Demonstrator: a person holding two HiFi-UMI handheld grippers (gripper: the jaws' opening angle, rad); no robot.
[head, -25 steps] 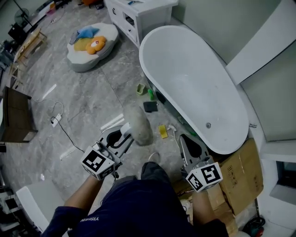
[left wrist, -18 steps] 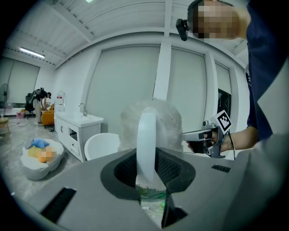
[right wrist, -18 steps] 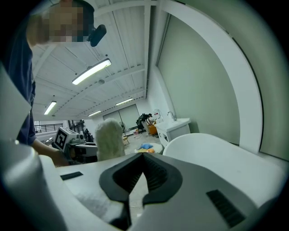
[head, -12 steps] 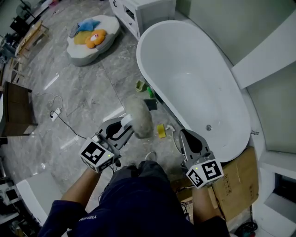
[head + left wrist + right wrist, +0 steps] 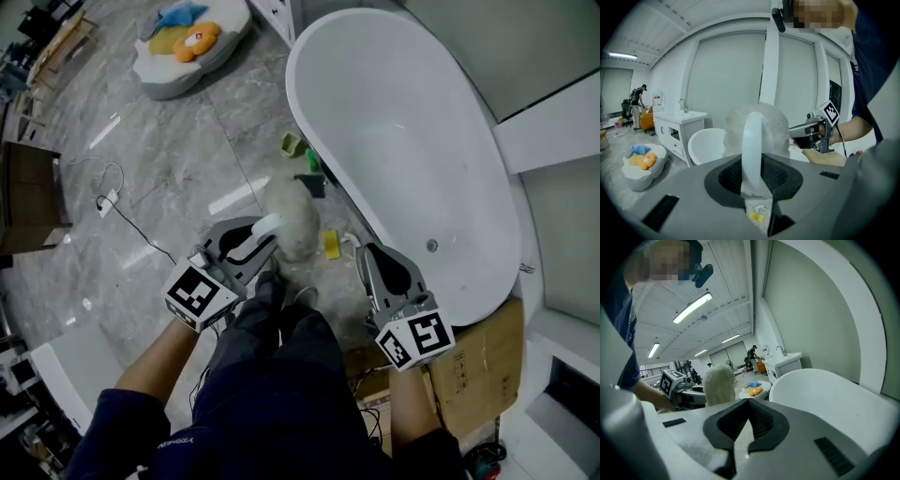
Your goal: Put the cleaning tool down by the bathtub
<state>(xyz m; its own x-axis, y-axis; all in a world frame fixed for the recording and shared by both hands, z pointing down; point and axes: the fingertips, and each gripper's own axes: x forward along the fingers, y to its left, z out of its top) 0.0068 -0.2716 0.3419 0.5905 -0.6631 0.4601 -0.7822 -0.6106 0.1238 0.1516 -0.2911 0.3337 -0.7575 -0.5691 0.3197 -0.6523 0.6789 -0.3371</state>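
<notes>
Lowered nearer the floor (image 5: pixel 178 187), the cleaning tool (image 5: pixel 295 217) is pinched at its white handle by the left gripper (image 5: pixel 257 238). Its long axis is carried forward, fluffy head toward the bathtub (image 5: pixel 403 150) side. The right gripper (image 5: pixel 378 262) is held pressed together, empty.

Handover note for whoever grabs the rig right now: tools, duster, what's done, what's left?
Left tool: shut on the white handle of the duster, fluffy head pointing toward the bathtub.
Right tool: shut, nothing in it, held beside the tub's near end.
Duster: in the air over the floor, right next to the bathtub's side.
Done: duster is at the tub.
Left: lower it onto the floor by the tub, open the left tool, pull back.
</notes>
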